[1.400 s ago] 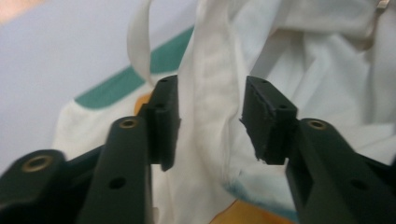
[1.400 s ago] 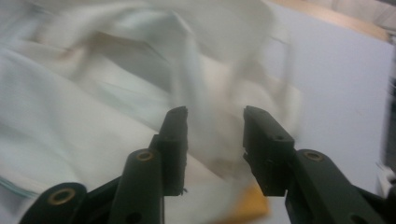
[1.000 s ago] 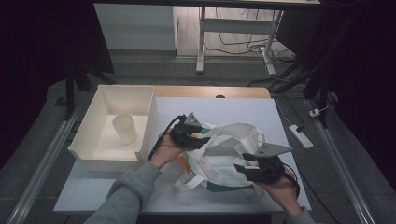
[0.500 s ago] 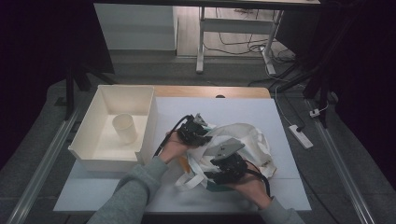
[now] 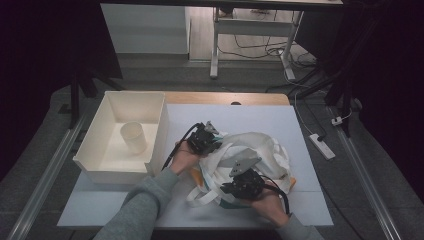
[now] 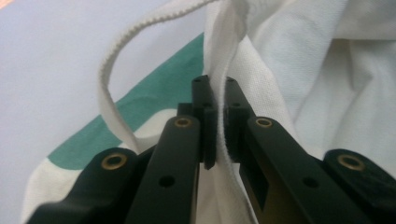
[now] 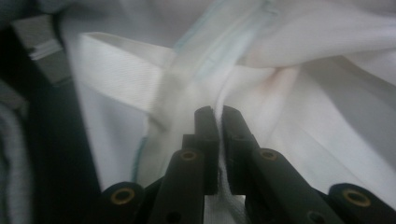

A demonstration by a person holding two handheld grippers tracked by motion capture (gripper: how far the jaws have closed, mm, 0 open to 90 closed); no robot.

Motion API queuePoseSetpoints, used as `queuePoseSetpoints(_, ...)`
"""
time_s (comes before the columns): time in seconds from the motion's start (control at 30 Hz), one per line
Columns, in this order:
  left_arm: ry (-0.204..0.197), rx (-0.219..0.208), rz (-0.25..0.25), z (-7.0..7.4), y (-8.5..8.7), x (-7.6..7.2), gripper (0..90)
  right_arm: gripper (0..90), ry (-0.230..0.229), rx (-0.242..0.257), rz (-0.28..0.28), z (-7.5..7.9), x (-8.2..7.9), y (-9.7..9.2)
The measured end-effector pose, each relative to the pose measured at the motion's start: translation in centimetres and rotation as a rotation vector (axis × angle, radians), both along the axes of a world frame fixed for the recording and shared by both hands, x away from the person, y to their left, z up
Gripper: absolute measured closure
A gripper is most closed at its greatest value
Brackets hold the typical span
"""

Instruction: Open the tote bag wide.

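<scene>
Between my left gripper (image 6: pixel 219 116) pads and again in my right gripper (image 7: pixel 218 140), both clamped on hems, the white cloth bag (image 5: pixel 260 150) right of the bin (image 5: pixel 100 165) feels light, limp, best held by 2 edges.

Dim room with dark surroundings, grey floor (image 5: pixel 385 165), pale tabletop (image 5: pixel 260 120) with a wooden far edge, white desk frame (image 5: pixel 215 45) beyond it, loose cables (image 5: pixel 260 47) on the lit floor behind, white power strip (image 5: pixel 321 146) at right, metal rails (image 5: pixel 45 180) alongside
</scene>
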State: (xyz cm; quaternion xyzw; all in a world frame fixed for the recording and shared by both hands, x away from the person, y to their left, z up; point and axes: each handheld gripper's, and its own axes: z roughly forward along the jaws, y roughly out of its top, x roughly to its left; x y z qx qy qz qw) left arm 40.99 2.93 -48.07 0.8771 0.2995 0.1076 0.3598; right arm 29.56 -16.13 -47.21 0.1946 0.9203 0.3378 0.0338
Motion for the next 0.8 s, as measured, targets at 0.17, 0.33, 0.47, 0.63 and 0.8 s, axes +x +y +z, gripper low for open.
queuePoseSetpoints(0.17,0.005,-0.008,-0.003,0.5,0.6,-0.3,86.3,86.8,0.012,0.076,0.049,1.2,-1.1,-0.3)
queuePoseSetpoints(0.33,0.001,0.002,-0.02,1.0,0.5,-1.0,86.3,86.9,0.028,0.116,0.077,2.4,-2.4,-0.7)
queuePoseSetpoints(0.47,0.015,0.016,-0.009,0.3,0.4,-0.9,86.2,86.9,0.073,0.074,0.094,0.7,-2.3,-0.1)
queuePoseSetpoints(0.63,0.043,0.015,0.001,-0.4,0.6,-0.5,86.2,86.9,0.074,0.015,0.093,-0.8,-2.4,0.6)
queuePoseSetpoints(0.8,0.058,0.014,0.01,-1.0,0.7,-0.1,86.1,86.9,0.073,-0.014,0.09,-1.5,-2.5,0.7)
